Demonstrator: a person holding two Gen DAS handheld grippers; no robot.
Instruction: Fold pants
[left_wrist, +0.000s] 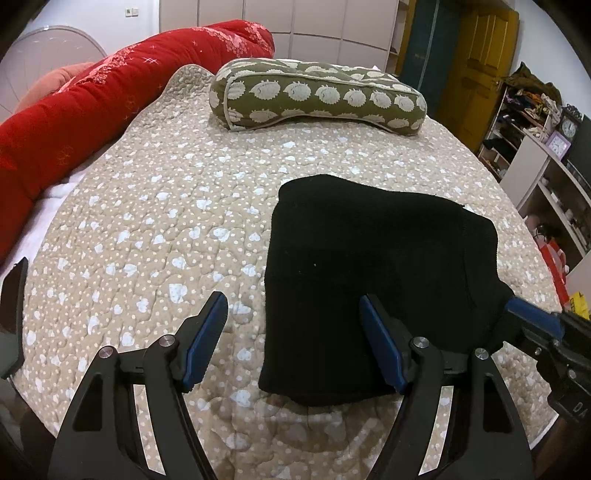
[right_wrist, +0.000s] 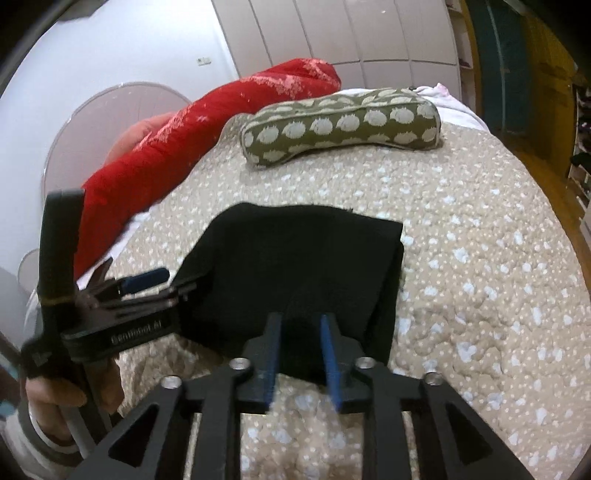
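Note:
Black pants (left_wrist: 369, 258) lie folded into a thick rectangle on the beige quilted bedspread (left_wrist: 166, 221). My left gripper (left_wrist: 291, 297) is open wide above the pants' near left edge, with nothing gripped. Its right finger (left_wrist: 380, 343) hangs over the cloth and its left finger over bare bedspread. In the right wrist view, my right gripper (right_wrist: 300, 318) sits at the near edge of the pants (right_wrist: 295, 258). Its pads stand apart with a bunch of black cloth between them. The left gripper (right_wrist: 166, 282) appears at the pants' left side, held by a hand (right_wrist: 55, 398).
An olive pillow (left_wrist: 317, 96) with pale prints lies across the far end of the bed. A rolled red quilt (left_wrist: 110, 96) runs along the left side. Cluttered shelves (left_wrist: 535, 147) and a yellow door (left_wrist: 476, 62) stand beyond the bed's right edge.

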